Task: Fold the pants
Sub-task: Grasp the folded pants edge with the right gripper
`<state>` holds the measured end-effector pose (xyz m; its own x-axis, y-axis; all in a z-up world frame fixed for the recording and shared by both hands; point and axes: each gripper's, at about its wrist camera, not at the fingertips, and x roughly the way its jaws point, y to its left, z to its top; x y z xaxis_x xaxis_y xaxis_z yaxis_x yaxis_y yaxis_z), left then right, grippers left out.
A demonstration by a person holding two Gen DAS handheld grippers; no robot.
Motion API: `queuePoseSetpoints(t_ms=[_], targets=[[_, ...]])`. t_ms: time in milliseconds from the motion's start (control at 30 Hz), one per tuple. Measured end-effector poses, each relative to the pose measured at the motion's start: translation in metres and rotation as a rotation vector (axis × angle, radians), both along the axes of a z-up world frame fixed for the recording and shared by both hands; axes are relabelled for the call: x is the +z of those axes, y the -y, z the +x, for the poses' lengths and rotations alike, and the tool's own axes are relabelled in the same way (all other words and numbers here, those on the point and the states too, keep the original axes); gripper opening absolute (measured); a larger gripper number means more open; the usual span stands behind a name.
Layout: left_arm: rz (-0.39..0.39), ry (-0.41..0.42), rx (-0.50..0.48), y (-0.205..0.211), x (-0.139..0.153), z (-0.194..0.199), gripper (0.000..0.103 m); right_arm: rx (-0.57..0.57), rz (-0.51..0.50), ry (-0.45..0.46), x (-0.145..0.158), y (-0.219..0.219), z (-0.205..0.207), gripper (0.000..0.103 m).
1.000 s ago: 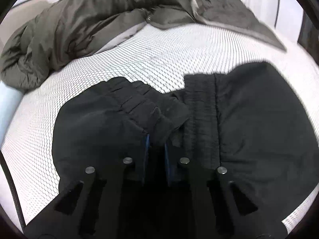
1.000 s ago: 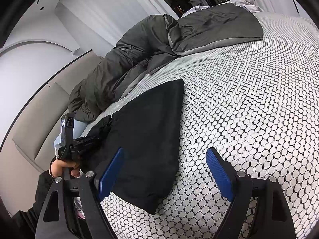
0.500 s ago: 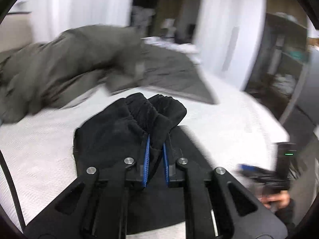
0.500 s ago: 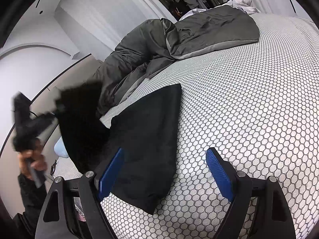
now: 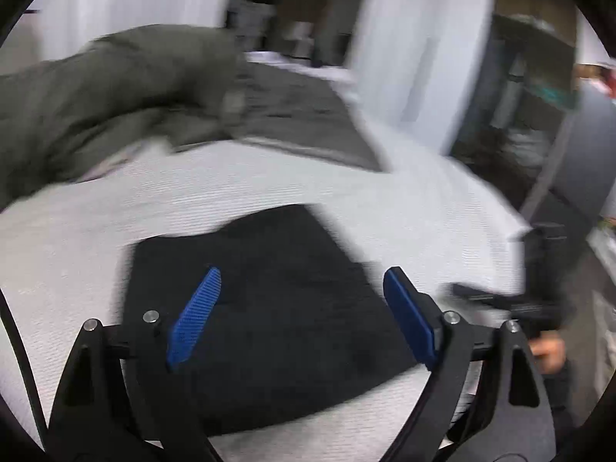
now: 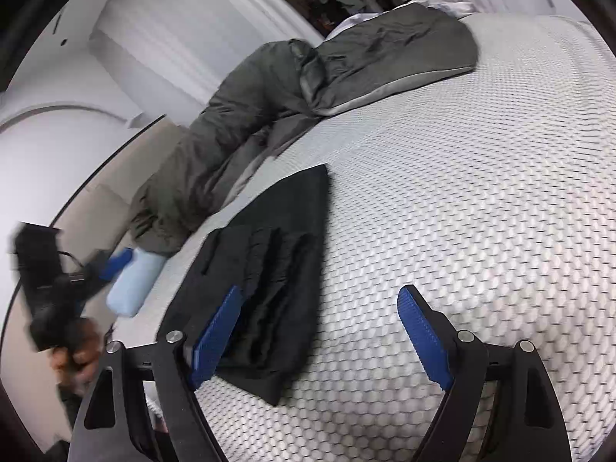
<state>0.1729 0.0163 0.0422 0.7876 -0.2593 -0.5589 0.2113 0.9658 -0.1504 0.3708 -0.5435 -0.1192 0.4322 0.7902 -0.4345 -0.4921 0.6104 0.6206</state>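
Fingers of both grippers are standing spread, gripping nothing.
The left gripper is hovering over the folded pants; the right gripper is sitting beside them, its left pad overlapping their edge.

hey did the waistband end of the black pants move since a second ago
Yes. The black fabric pants had their waistband end carried over from beside the grey padded duvet and now lie doubled, released by the open left gripper.

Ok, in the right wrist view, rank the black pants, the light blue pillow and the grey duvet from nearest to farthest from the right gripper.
From the right gripper:
1. Black pants, folded on the mattress, reaching its left finger.
2. Light blue pillow, farther left at the bed's edge.
3. Grey duvet, bunched across the far side.
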Motion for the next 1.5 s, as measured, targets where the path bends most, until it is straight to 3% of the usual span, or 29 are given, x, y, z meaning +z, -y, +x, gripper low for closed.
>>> queuePoseSetpoints(t_ms=[100,167,233,300,433,567,633,667,700,800,867,967,1033,1167,1233,1333,1500], targets=[[0.010,-0.044,0.154,-0.050,-0.039,0.007,0.085,0.104,0.034,0.004,0.002,-0.022,-0.006,0.079],[-0.043,-0.116,0.235,-0.084,-0.069,0.013,0.085,0.157,0.045,0.012,0.004,-0.036,-0.011,0.069],[-0.090,-0.181,0.284,-0.104,-0.084,0.016,0.084,0.199,0.045,0.031,0.007,-0.050,-0.017,0.060],[-0.121,-0.183,0.307,-0.116,-0.088,0.014,0.084,0.245,0.045,0.071,0.014,-0.062,-0.024,0.056],[-0.096,-0.176,0.257,-0.116,-0.091,0.006,0.084,0.269,-0.052,0.034,0.004,-0.089,-0.025,0.056],[0.001,-0.220,0.170,-0.090,-0.099,0.005,0.084,0.251,-0.106,-0.034,-0.018,-0.110,-0.010,0.055],[0.015,-0.225,0.155,-0.078,-0.100,0.007,0.084,0.226,-0.110,-0.003,-0.016,-0.114,-0.008,0.022],[0.010,-0.223,0.145,-0.076,-0.100,0.005,0.084,0.211,-0.124,0.010,-0.014,-0.115,-0.008,0.010],[0.005,-0.220,0.132,-0.074,-0.099,0.002,0.084,0.199,-0.104,0.043,-0.007,-0.114,-0.012,0.007],[0.003,-0.193,0.112,-0.070,-0.088,-0.010,0.084,0.138,-0.110,0.171,0.021,-0.104,-0.026,0.006],[-0.007,-0.175,0.105,-0.071,-0.082,-0.018,0.084,0.083,-0.182,0.191,0.027,-0.097,-0.028,0.006],[0.020,-0.191,0.119,-0.070,-0.082,-0.021,0.085,0.071,-0.301,0.114,0.002,-0.102,-0.015,0.009],[0.051,-0.234,0.134,-0.069,-0.089,-0.008,0.085,0.075,-0.234,0.046,-0.013,-0.098,-0.005,0.013],[0.061,-0.250,0.127,-0.064,-0.095,-0.007,0.085,0.033,-0.121,0.003,-0.006,-0.074,0.003,0.044],[0.066,-0.246,0.121,-0.062,-0.095,-0.008,0.085,0.003,-0.094,0.001,-0.004,-0.061,0.006,0.044],[0.064,-0.250,0.115,-0.059,-0.096,-0.009,0.085,0.061,-0.028,-0.031,-0.006,-0.062,0.005,0.044],[0.074,-0.253,0.104,-0.054,-0.097,-0.003,0.085,0.109,-0.146,-0.039,-0.017,-0.089,0.003,0.044]])
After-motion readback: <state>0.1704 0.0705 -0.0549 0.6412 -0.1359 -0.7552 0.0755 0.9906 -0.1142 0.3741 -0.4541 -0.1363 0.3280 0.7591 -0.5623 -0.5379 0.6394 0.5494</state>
